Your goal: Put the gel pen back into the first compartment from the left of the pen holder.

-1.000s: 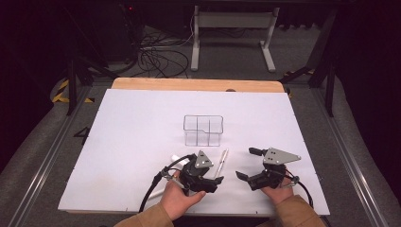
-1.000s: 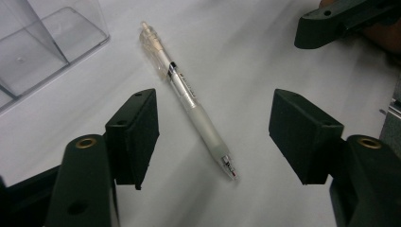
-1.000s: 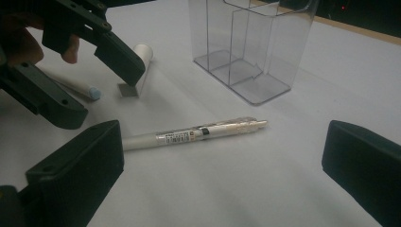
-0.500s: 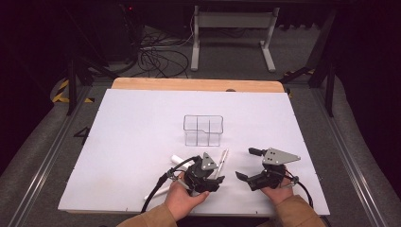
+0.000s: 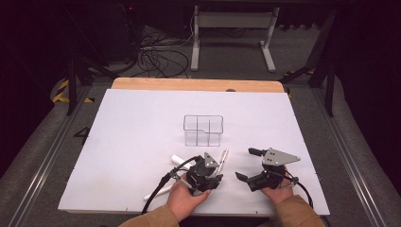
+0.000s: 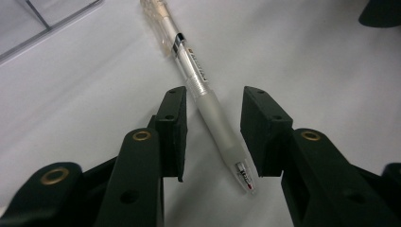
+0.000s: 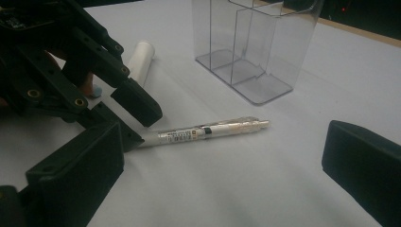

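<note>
A clear pen (image 6: 208, 101) with a frosted grip lies flat on the white table sheet (image 5: 132, 132), in front of the clear divided organizer (image 5: 203, 130). My left gripper (image 6: 213, 101) straddles the pen's grip end. Its jaws have just been closing, and a thin gap still shows on each side of the pen, so they stand open. In the high view the left gripper (image 5: 215, 168) points at the pen (image 5: 222, 158). My right gripper (image 5: 248, 164) rests open and empty to the right. From the right gripper (image 7: 222, 170) I see the pen (image 7: 208, 131) and the left gripper (image 7: 127, 118) around its end.
A white tube (image 5: 178, 159) lies just left of the left gripper, and a white stick-like item (image 5: 158, 191) sits near the front edge. The organizer (image 7: 255, 47) stands upright behind the pen. Beyond the table's wooden far edge (image 5: 198, 84) are cables and a stand.
The left gripper has edged a little toward the pen and its jaws have narrowed around it. The right gripper has stayed still.
</note>
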